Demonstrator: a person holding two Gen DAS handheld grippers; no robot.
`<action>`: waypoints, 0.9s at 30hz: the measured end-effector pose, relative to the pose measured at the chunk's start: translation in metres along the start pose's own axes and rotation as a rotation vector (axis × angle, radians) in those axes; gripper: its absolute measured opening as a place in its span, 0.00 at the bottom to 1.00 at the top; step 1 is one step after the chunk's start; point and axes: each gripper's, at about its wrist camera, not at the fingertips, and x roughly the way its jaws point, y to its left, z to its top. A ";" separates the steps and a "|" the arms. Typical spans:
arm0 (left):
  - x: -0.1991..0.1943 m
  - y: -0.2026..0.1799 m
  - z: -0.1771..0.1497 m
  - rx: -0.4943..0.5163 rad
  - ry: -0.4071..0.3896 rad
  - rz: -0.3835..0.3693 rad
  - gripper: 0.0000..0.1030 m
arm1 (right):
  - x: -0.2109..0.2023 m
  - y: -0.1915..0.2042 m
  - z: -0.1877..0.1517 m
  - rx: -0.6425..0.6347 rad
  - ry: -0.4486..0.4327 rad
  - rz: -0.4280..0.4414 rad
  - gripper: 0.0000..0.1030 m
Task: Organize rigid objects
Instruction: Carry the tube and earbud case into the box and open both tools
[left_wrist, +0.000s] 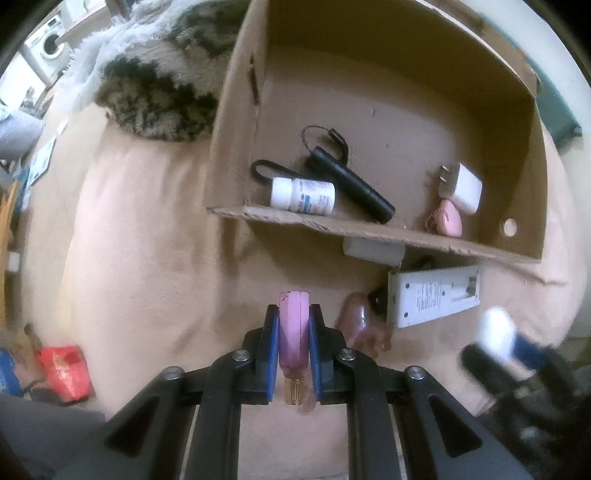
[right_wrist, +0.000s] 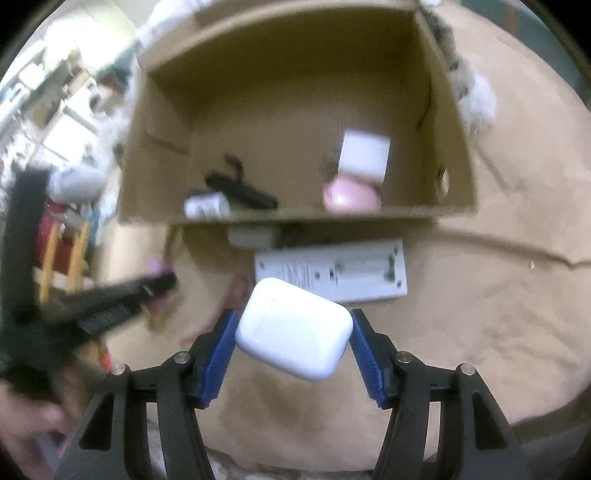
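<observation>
Pink bottle (left_wrist: 292, 332) is pinched in the left gripper (left_wrist: 293, 317); the right gripper (right_wrist: 293, 332) clasps a white case (right_wrist: 293, 328), both above the blanket (left_wrist: 147, 240) before the cardboard box (left_wrist: 236, 122).

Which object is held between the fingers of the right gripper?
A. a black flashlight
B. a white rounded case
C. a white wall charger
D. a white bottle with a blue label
B: the white rounded case sits between the blue fingers of the right gripper, above the beige cloth and outside the cardboard box.
</observation>
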 end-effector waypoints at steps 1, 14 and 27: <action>-0.001 -0.001 0.000 -0.003 -0.001 -0.003 0.13 | -0.007 -0.002 0.003 0.006 -0.020 0.007 0.63; -0.068 -0.034 0.027 0.071 -0.165 -0.065 0.13 | -0.050 0.004 0.054 0.014 -0.178 0.083 0.63; -0.048 -0.049 0.094 0.148 -0.193 0.003 0.13 | -0.016 -0.004 0.128 -0.004 -0.184 0.061 0.63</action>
